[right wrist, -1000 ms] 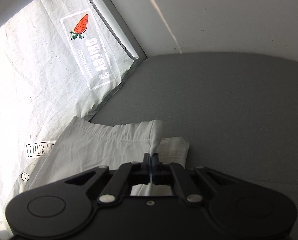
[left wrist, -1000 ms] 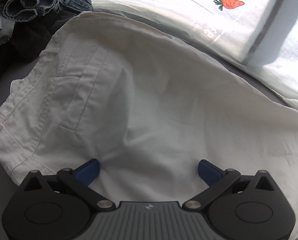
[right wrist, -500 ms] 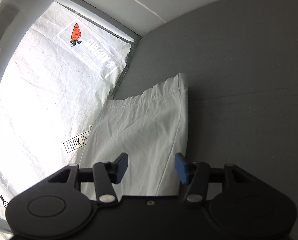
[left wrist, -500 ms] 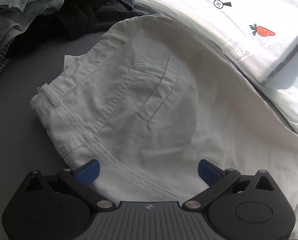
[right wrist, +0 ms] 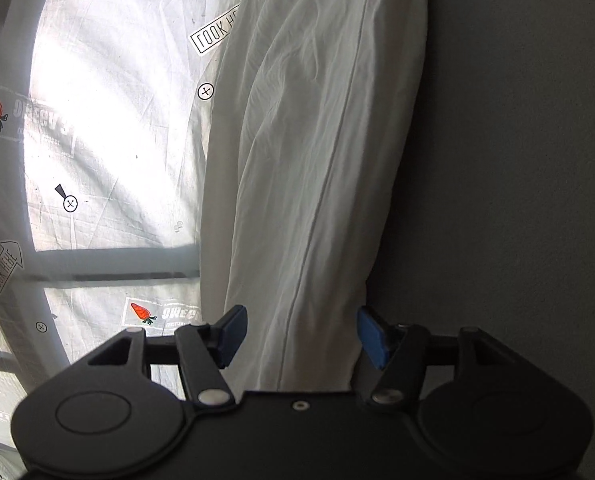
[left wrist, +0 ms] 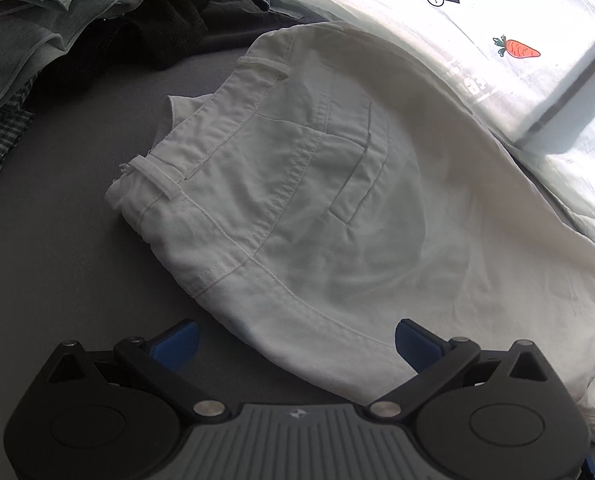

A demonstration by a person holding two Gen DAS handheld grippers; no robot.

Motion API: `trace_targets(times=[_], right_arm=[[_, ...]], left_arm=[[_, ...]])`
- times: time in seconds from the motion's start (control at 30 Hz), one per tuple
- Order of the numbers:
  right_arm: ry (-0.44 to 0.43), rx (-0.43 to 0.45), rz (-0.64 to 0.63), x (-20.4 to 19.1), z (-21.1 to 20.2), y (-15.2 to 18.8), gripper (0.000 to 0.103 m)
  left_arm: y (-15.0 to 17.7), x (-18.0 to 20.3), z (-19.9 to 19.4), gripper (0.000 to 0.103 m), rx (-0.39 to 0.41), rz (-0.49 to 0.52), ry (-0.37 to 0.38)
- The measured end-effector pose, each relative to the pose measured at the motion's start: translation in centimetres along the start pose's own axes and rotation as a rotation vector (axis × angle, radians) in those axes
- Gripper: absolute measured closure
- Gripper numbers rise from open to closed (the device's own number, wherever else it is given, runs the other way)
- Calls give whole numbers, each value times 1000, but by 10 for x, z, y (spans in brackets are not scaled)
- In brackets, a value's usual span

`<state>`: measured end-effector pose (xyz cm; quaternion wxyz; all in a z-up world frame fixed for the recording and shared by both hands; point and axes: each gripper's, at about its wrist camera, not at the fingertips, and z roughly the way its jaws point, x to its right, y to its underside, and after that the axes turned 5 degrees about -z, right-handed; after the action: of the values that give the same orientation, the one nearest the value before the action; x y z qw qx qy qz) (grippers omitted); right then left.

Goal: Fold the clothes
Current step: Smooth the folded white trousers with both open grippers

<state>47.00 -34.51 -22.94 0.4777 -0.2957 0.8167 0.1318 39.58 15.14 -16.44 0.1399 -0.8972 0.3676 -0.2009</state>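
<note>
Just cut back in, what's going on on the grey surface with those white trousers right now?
A person with a gripper in each hand is folding white cotton trousers on the grey surface. The left gripper hangs open by the waistband end, holding nothing. The right gripper has just been opening; the trouser leg lies between its jaws, unpinched. A pile of dark clothes waits beyond.

Home laundry spot: clothes pile (left wrist: 69,36) on grey surface (left wrist: 49,264)

Backlit window glare, fisheye-warped edges.
</note>
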Motion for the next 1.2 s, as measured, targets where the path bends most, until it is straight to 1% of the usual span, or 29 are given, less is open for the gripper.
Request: trace_targets(times=[0.13,0.23,0.33,0.37,0.43,0.47,0.53,0.63,0.67,0.77,0.8,0.87,0.9,0.93,0.97,1.0,1.03,1.07,1.1,1.13,1.2], right_arm=[[-4,19,-8,-16,17,15,40],[-22,56,-35,-34,18,20,39],[-82,73,-39,-48,15,19,38],[-80,77,-45,-52,17,19,38],[-53,80,-60,-58,24,18,38],[-23,77,-63,-58,29,17,38],[35,62,-53,-56,38,14,38],[62,40,-26,-54,51,17,38],[60,25,-28,-56,56,18,38],[40,-68,-127,-81,80,24,38],[44,-92,-194,-93,86,27,38],[59,-123,-350,-119,97,36,33],[47,-131,-398,-127,100,39,31],[23,-152,-381,-127,104,40,28],[19,-185,-316,-120,110,38,27],[57,-217,-248,-111,114,38,28],[87,-236,-235,-103,114,44,34],[106,-250,-251,-95,114,52,38],[125,-264,-267,-87,113,61,39],[110,-279,-270,-84,113,66,37],[47,-309,-261,-85,115,76,34]], left_arm=[[-15,-26,7,0,-7,-3,-2],[-29,-40,16,0,-21,-11,-6],[-39,-42,28,0,-55,12,-23],[-40,-39,29,0,-52,31,-31],[-41,-33,32,0,-46,69,-40],[-41,-31,33,0,-44,76,-52],[-42,-29,34,0,-43,76,-67],[-43,-30,34,0,-45,68,-69],[-43,-30,34,0,-45,67,-70],[-42,-30,33,0,-42,70,-77],[-42,-30,33,0,-40,72,-80],[-41,-30,32,0,-38,76,-83],[-41,-31,31,0,-38,77,-81],[-41,-32,31,0,-37,76,-79],[-42,-33,30,0,-37,74,-76],[-42,-34,30,0,-37,71,-74],[-42,-35,29,0,-37,70,-73],[-42,-35,28,0,-37,69,-72],[-42,-36,28,0,-36,70,-71],[-42,-36,27,0,-35,74,-72],[-41,-37,27,0,-34,83,-74]])
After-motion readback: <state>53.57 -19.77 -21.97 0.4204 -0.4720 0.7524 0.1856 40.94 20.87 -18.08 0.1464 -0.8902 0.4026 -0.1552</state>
